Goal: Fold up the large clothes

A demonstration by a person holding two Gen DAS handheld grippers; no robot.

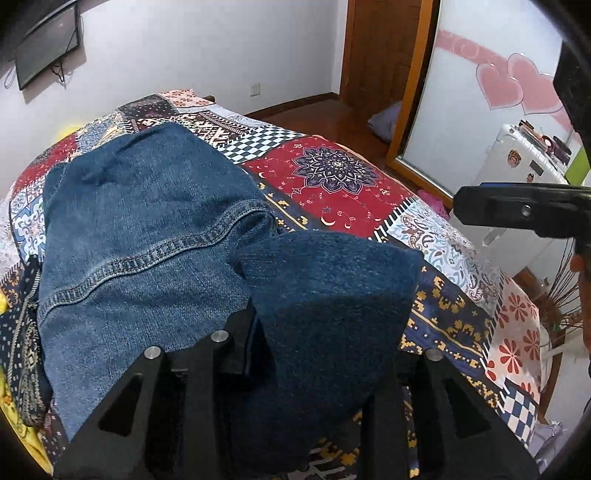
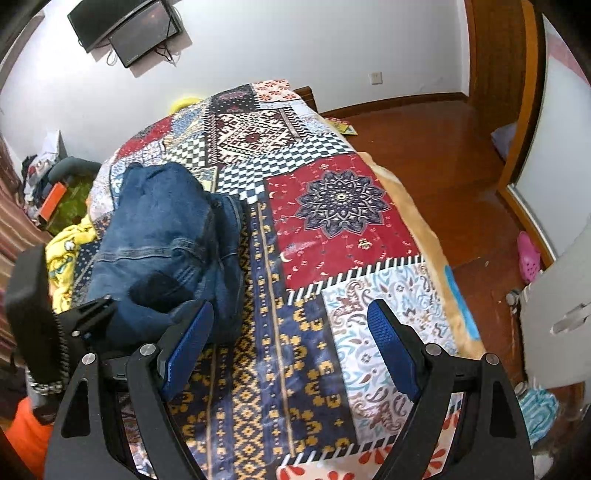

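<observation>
The jeans [image 1: 147,236] lie bunched on the patchwork bedspread [image 1: 332,177]. The left gripper [image 1: 295,354] has a dark denim fold draped between its narrow jaws; whether they press it I cannot tell. The right gripper [image 2: 291,347] stands wide and empty over the bedspread.

The denim jacket [image 2: 166,236] is lying on the bed [image 2: 351,236] at ten o'clock; the television [image 2: 125,29] is hanging behind at eleven; the door [image 2: 495,51] is standing at two o'clock.
</observation>
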